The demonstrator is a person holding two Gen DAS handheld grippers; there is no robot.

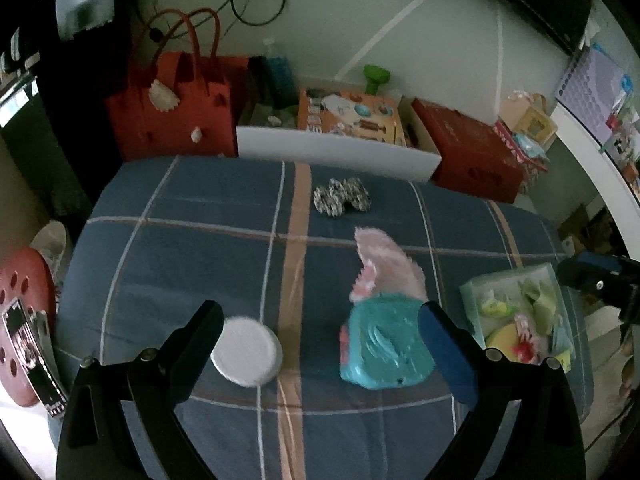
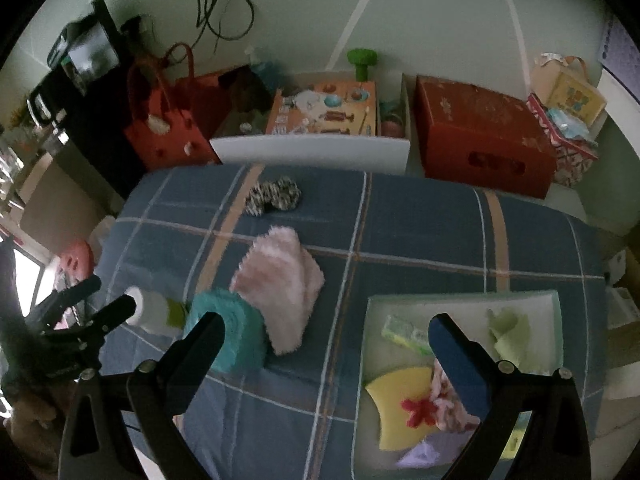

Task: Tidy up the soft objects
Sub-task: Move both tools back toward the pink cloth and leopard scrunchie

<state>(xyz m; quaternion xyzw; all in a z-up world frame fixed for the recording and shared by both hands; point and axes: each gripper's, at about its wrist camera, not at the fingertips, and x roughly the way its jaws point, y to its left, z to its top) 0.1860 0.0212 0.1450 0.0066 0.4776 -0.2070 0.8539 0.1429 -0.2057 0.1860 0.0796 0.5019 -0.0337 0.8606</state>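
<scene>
plaid blue cloth [image 2: 420, 220] over the table; left to right: left gripper [image 1: 320, 332], fingers spread wide, holding nothing; round white cylinder [image 1: 247, 351]; teal fluffy block [image 2: 230, 330] touching a shaggy pink folded towel [image 2: 280, 288]; zebra-print scrunchie [image 2: 274, 195] further back; pale tray [image 2: 460, 300] of soft pieces; right gripper [image 2: 326, 344], wide open, empty, above it

On the bed [image 2: 420, 220] lie one pink fluffy cloth [image 2: 280, 284], one teal cloth [image 2: 230, 330], one white roll [image 2: 154, 310], two patterned scrunchies [image 2: 274, 194], and one tray [image 2: 460, 300] of soft bits.
</scene>
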